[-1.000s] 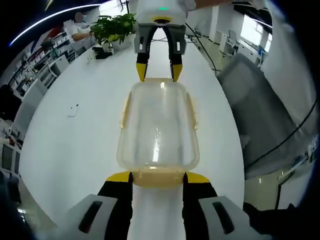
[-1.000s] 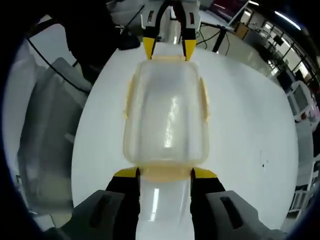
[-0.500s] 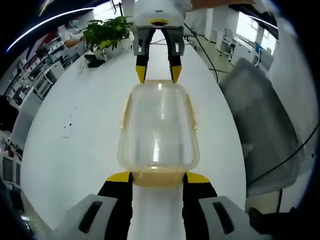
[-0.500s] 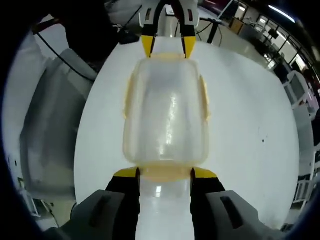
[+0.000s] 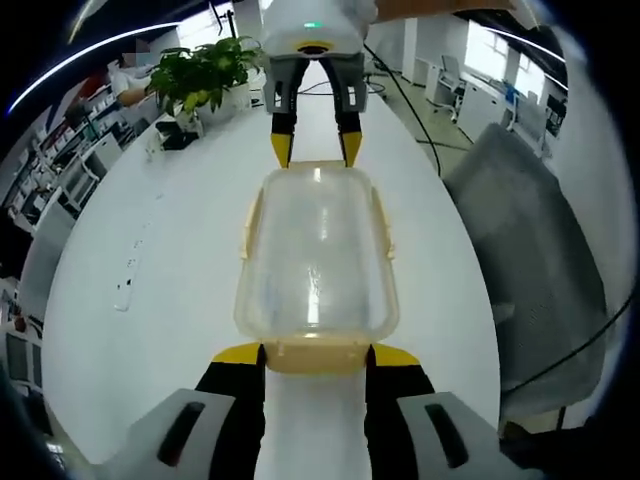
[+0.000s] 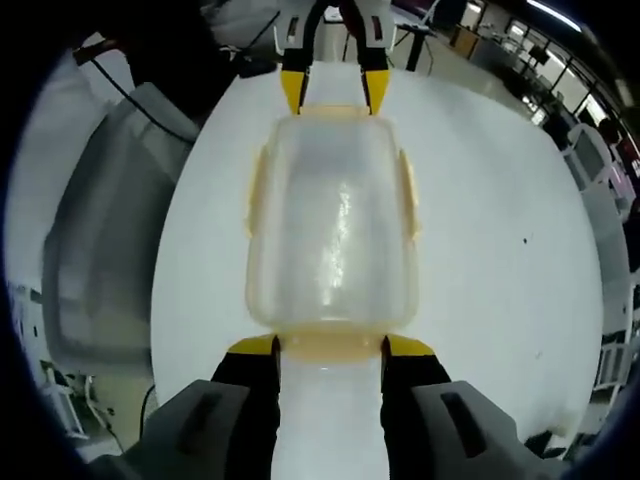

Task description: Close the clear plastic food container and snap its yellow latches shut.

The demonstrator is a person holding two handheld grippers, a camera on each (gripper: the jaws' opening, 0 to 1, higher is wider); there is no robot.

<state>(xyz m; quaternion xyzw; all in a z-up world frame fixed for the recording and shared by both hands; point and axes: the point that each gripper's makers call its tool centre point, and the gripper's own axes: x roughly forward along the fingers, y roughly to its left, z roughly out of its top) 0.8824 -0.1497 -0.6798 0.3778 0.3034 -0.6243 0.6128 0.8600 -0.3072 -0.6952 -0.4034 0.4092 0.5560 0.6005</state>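
Note:
The clear plastic food container (image 5: 315, 250) has its lid on and lies lengthwise between my two grippers over the white table (image 5: 150, 300). My left gripper (image 5: 316, 355) is shut on the yellow latch at the near end. At the far end, my right gripper (image 5: 311, 155) grips the opposite yellow latch. In the right gripper view the same container (image 6: 332, 230) runs from my right gripper (image 6: 330, 347) up to the left gripper (image 6: 335, 100). Thin yellow side latches (image 5: 384, 225) run along both long edges and lie close against the walls.
A potted plant (image 5: 200, 75) stands at the table's far left. A small pale object (image 5: 122, 295) lies on the tabletop at the left. A grey chair (image 5: 530, 230) sits off the table's right edge, also seen as the grey chair (image 6: 100, 260). A person sits at the back left.
Both views have swung over the table, with the plant and chair shifting in the picture. The container stays held the same way between both grippers.

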